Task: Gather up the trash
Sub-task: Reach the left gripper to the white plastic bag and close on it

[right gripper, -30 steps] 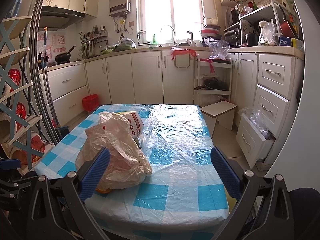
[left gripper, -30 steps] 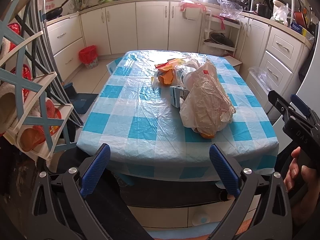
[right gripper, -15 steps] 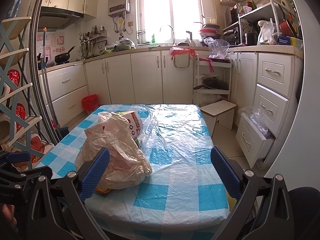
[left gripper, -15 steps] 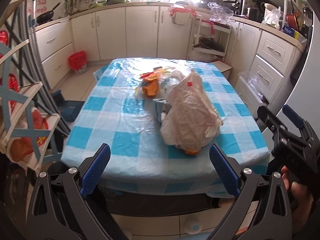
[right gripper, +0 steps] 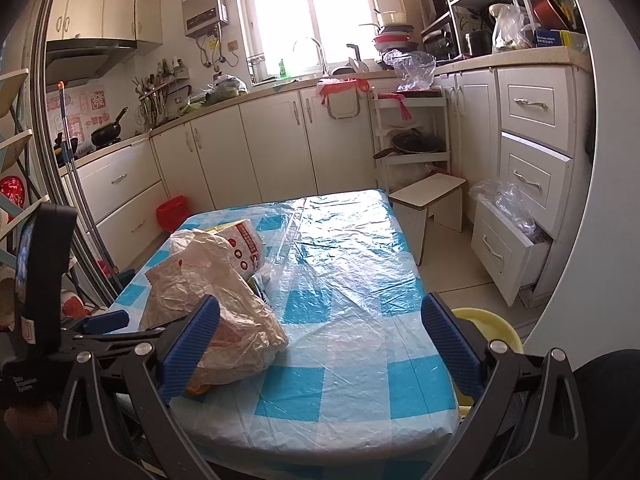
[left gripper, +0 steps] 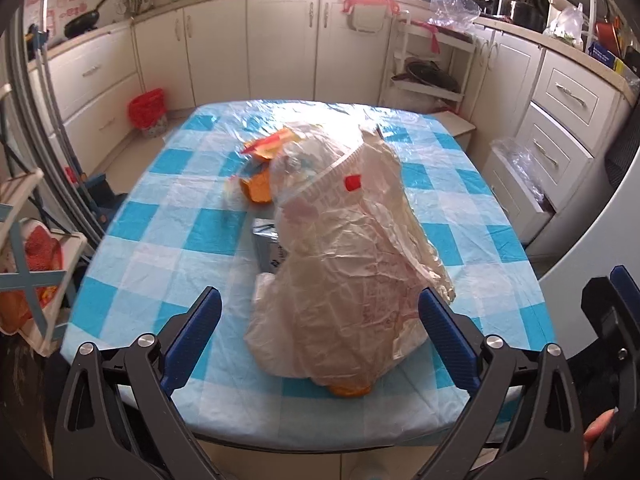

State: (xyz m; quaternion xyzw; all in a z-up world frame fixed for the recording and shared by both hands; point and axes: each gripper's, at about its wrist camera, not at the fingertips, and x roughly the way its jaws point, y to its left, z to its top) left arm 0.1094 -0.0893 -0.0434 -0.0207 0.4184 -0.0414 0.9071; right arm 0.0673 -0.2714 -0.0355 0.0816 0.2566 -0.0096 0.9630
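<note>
Left tool (left gripper: 320, 332) closing — plastic bag (left gripper: 348, 264) between jaws, untouched.

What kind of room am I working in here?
A home kitchen, by the look of it. Cream cabinets run under a counter with a sink tap below the window, and a black pan sits at the stove side. The trash lies on a table with a blue checked cover.

No readable text on any bag or box.
</note>
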